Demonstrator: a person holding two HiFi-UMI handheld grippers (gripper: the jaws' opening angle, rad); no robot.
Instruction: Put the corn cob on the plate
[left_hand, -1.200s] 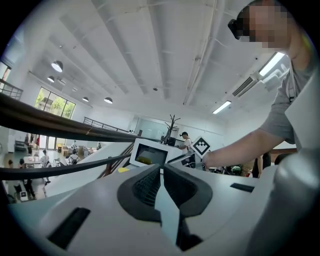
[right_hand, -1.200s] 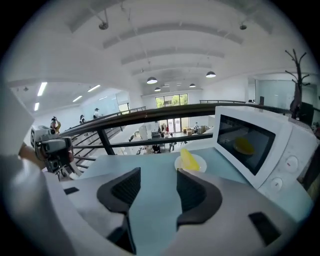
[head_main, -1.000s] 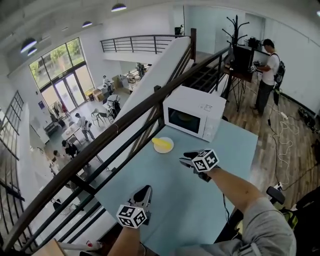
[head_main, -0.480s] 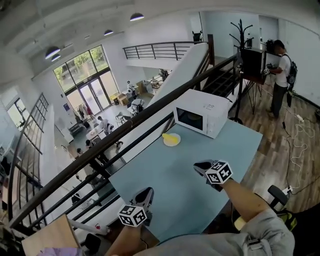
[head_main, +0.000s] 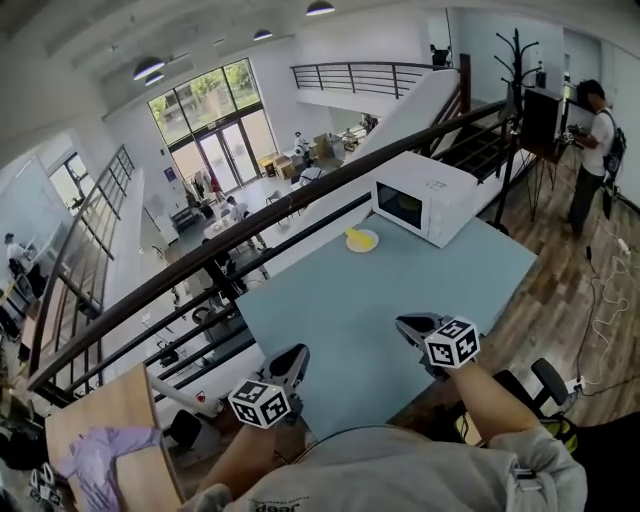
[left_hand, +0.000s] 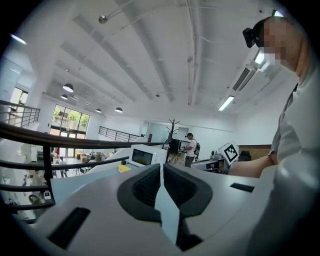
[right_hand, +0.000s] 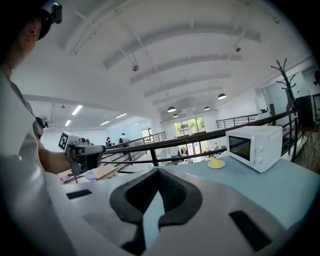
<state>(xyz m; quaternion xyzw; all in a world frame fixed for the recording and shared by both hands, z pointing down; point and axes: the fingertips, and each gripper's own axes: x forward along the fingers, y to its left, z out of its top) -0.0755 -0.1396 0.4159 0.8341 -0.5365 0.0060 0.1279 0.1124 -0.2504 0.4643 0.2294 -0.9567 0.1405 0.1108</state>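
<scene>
The yellow corn cob (head_main: 358, 237) lies on a small white plate (head_main: 367, 244) at the far end of the light blue table (head_main: 400, 290), beside the microwave (head_main: 425, 195). Both grippers hover over the table's near edge, far back from the plate. My left gripper (head_main: 290, 358) is shut with nothing in it, and in the left gripper view its pads (left_hand: 150, 185) meet. My right gripper (head_main: 412, 324) is shut and empty too. The plate (right_hand: 216, 164) shows small ahead in the right gripper view, and the corn cob (left_hand: 123, 168) shows in the left gripper view.
A black railing (head_main: 250, 240) runs along the table's left side above an open hall. A person (head_main: 595, 150) stands at the back right near a coat stand (head_main: 520, 60). A wooden table (head_main: 100, 420) with a purple cloth is at lower left.
Both grippers have drawn back from the plate toward the table's near edge, and the view has pulled away with them. The corn cob stays on the plate.
</scene>
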